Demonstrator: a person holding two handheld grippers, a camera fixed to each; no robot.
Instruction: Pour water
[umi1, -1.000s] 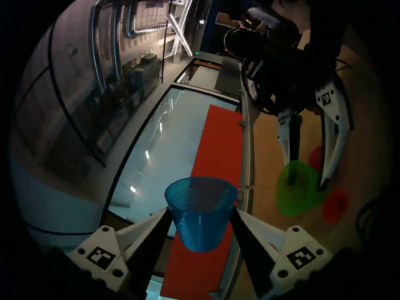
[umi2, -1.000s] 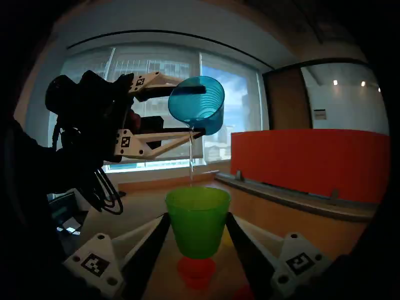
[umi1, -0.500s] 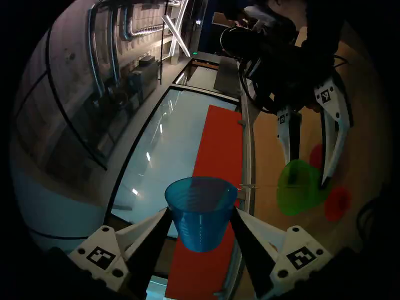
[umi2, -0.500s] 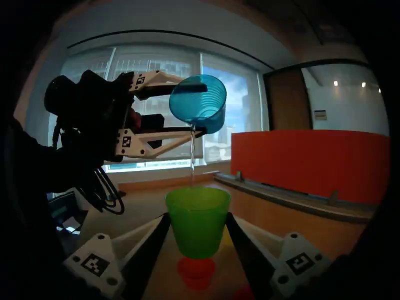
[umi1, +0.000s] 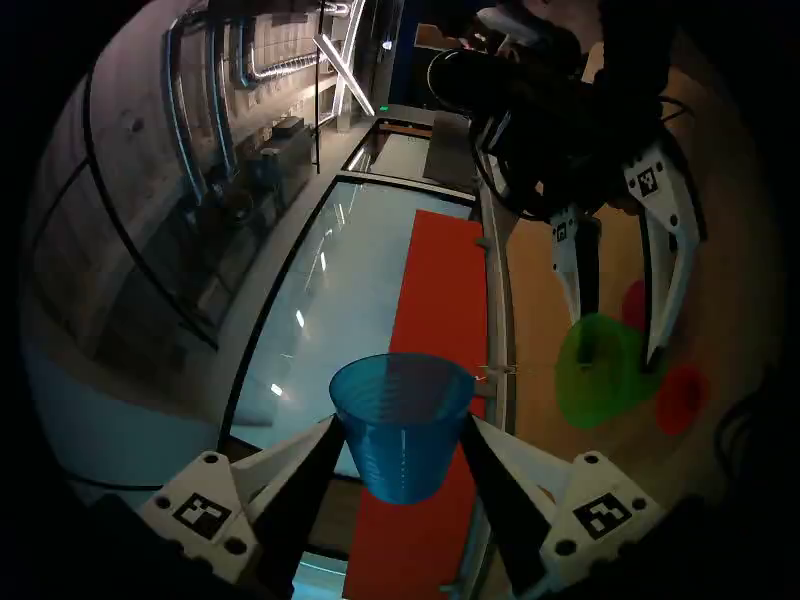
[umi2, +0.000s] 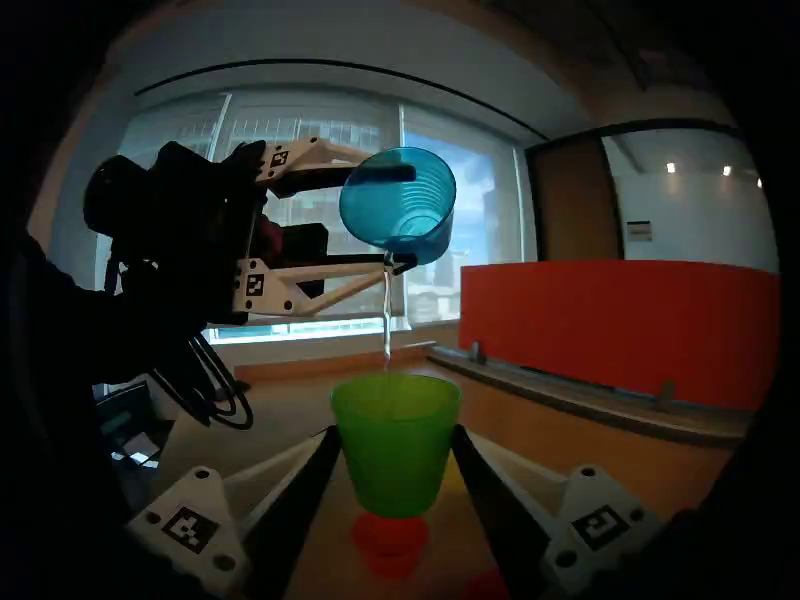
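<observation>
2 grippers, 2 cups. Left gripper (umi1: 400, 420) fingers clamp 1 blue cup (umi1: 403, 440), tipped high at left in the right gripper view, w/ 1 thin stream of water (umi2: 386, 320) falling from its rim. Below, near, right gripper (umi2: 397, 440) fingers pinch 1 upright green cup (umi2: 397, 455), stream landing inside; 2 red dots (umi1: 683, 398) on the table (umi1: 540, 300) beside it.

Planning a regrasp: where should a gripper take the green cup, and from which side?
Take the green cup mid-wall, level from the side, a finger on each flank, as the right gripper does. It stands upright, tapers downward, and its open mouth catches the stream.
</observation>
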